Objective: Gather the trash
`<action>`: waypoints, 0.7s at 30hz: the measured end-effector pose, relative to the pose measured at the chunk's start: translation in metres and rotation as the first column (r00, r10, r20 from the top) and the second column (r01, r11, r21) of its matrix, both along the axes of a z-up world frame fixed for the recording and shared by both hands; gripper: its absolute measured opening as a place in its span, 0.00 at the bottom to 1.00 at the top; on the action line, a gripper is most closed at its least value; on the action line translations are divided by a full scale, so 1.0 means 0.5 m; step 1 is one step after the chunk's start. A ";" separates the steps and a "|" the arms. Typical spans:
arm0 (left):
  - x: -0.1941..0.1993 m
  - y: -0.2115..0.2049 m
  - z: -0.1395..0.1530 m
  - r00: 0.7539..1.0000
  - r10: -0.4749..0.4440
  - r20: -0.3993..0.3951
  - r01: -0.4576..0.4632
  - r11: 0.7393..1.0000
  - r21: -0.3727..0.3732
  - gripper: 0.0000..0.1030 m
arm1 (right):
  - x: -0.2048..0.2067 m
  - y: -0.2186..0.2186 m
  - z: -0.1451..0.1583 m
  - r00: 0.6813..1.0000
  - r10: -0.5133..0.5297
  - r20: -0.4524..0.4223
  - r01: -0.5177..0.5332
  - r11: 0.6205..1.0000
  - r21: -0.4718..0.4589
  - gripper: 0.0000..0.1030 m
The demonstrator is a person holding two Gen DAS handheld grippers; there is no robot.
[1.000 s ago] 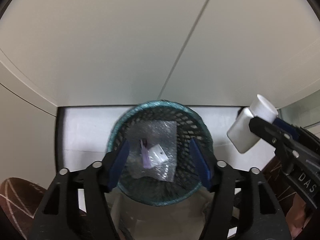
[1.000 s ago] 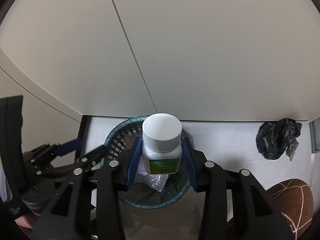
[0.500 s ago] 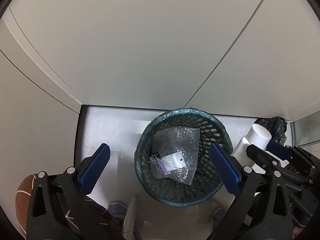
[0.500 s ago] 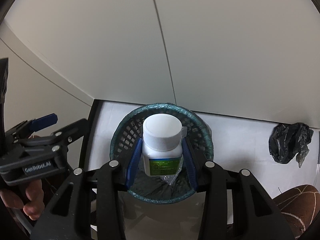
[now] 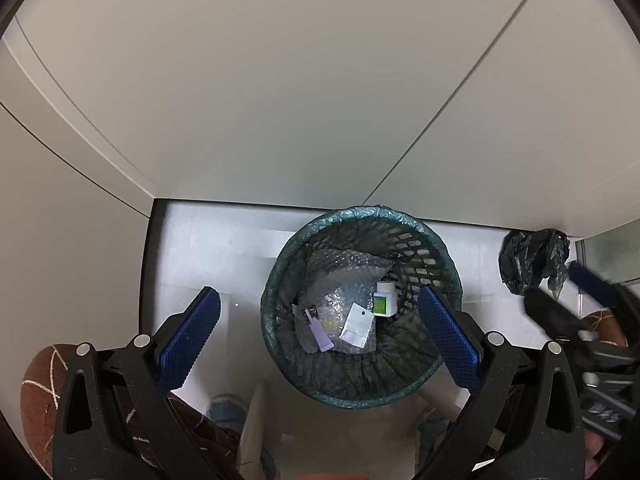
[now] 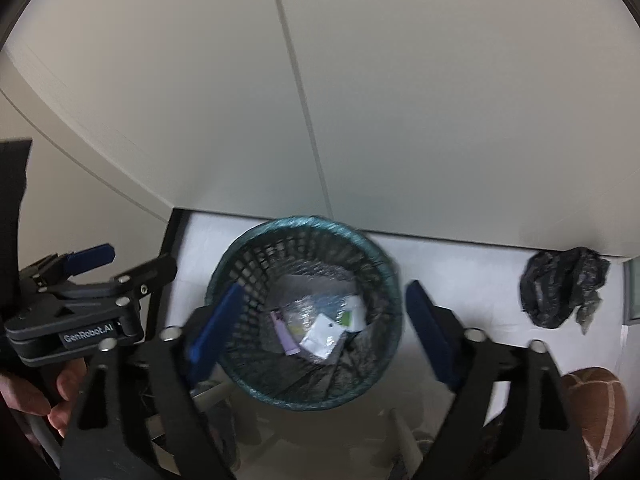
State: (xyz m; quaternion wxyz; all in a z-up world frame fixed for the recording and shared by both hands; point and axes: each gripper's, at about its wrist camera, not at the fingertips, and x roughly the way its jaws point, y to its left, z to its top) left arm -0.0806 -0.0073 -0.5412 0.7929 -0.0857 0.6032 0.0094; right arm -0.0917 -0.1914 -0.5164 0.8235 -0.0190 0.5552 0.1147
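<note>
A teal-lined black mesh basket (image 5: 362,213) stands on the white floor against the wall. Inside lie bubble wrap (image 5: 344,272), a white packet (image 5: 357,325), a purple item (image 5: 320,330) and a white pill bottle (image 5: 385,301) with a green label. My left gripper (image 5: 316,294) hangs open above the basket with nothing between its blue pads. My right gripper (image 6: 324,287) is also over the basket (image 6: 300,222); its jaws are opening and nothing is between them. The bottle (image 6: 354,316) lies below, blurred.
A crumpled black plastic bag (image 5: 532,260) lies on the floor right of the basket, near the wall. Brown patterned slippers (image 5: 44,392) show at the lower edges. A dark strip (image 5: 146,272) borders the floor at left. A hand (image 6: 24,396) holds the left gripper (image 6: 138,259).
My right gripper let go of the white bottle, which now lies in the basket. My left gripper's jaws spread wide, and the basket has shifted in its view.
</note>
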 end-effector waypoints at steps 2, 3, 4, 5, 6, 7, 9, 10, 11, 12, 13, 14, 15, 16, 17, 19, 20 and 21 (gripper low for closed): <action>-0.004 -0.005 0.012 1.000 -0.013 0.009 0.013 1.000 -0.004 0.94 | -0.008 -0.018 0.030 0.999 -0.029 0.020 0.029 1.000 -0.011 0.90; -0.009 -0.008 0.024 1.000 -0.021 0.016 0.021 1.000 -0.001 0.94 | -0.009 -0.030 0.044 0.999 -0.044 0.019 0.044 0.999 -0.005 0.91; -0.012 -0.010 0.034 0.999 -0.027 0.021 0.027 1.000 -0.002 0.94 | -0.011 -0.041 0.063 0.998 -0.064 0.016 0.064 0.998 0.008 0.91; -0.017 -0.012 0.049 0.999 -0.034 0.027 0.034 0.999 -0.005 0.94 | -0.013 -0.051 0.081 0.997 -0.078 0.018 0.078 0.997 0.018 0.92; -0.024 -0.012 0.071 0.999 -0.033 0.040 0.034 0.999 -0.013 0.94 | -0.018 -0.059 0.107 0.995 -0.089 0.032 0.088 0.996 0.021 0.92; -0.030 -0.010 0.094 0.998 -0.028 0.058 0.029 0.999 -0.022 0.94 | -0.024 -0.065 0.131 0.994 -0.091 0.056 0.091 0.996 0.011 0.92; -0.042 -0.007 0.140 0.997 -0.022 0.075 0.023 1.000 -0.012 0.94 | -0.036 -0.074 0.183 0.991 -0.090 0.101 0.092 0.996 -0.017 0.92; -0.048 -0.006 0.165 0.997 -0.021 0.081 0.021 1.000 -0.009 0.94 | -0.042 -0.079 0.209 0.990 -0.093 0.110 0.096 0.995 -0.021 0.92; -0.052 -0.006 0.187 0.996 -0.021 0.084 0.021 1.000 -0.008 0.94 | -0.048 -0.084 0.235 0.988 -0.099 0.115 0.101 0.995 -0.012 0.92; -0.057 -0.006 0.217 0.996 -0.022 0.091 0.023 1.000 -0.008 0.94 | -0.053 -0.091 0.259 0.987 -0.107 0.122 0.108 0.994 -0.003 0.92; -0.063 -0.006 0.245 0.995 -0.022 0.102 0.023 1.000 -0.007 0.94 | -0.059 -0.099 0.285 0.984 -0.119 0.132 0.119 0.993 0.007 0.92; -0.071 -0.007 0.281 0.992 -0.028 0.120 0.028 1.000 -0.005 0.94 | -0.066 -0.107 0.311 0.981 -0.132 0.142 0.130 0.991 0.019 0.92; -0.076 -0.006 0.311 0.990 -0.033 0.140 0.033 0.999 -0.002 0.94 | -0.076 -0.116 0.345 0.977 -0.143 0.157 0.138 0.990 0.039 0.92; -0.084 -0.009 0.342 0.986 -0.035 0.161 0.035 0.999 0.002 0.94 | -0.083 -0.125 0.372 0.974 -0.151 0.168 0.144 0.988 0.054 0.92; -0.092 -0.010 0.379 0.982 -0.038 0.188 0.037 0.999 0.007 0.94 | -0.089 -0.131 0.399 0.971 -0.161 0.179 0.152 0.986 0.063 0.92; -0.105 -0.016 0.442 0.973 -0.037 0.227 0.035 0.999 0.015 0.94 | -0.105 -0.145 0.465 0.962 -0.179 0.206 0.166 0.983 0.079 0.92; -0.113 -0.019 0.479 0.968 -0.041 0.249 0.038 0.999 0.016 0.94 | -0.110 -0.146 0.491 0.960 -0.186 0.209 0.175 0.982 0.074 0.92; -0.121 -0.022 0.512 0.962 -0.044 0.269 0.041 0.999 0.018 0.94 | -0.116 -0.149 0.518 0.959 -0.188 0.213 0.177 0.982 0.070 0.92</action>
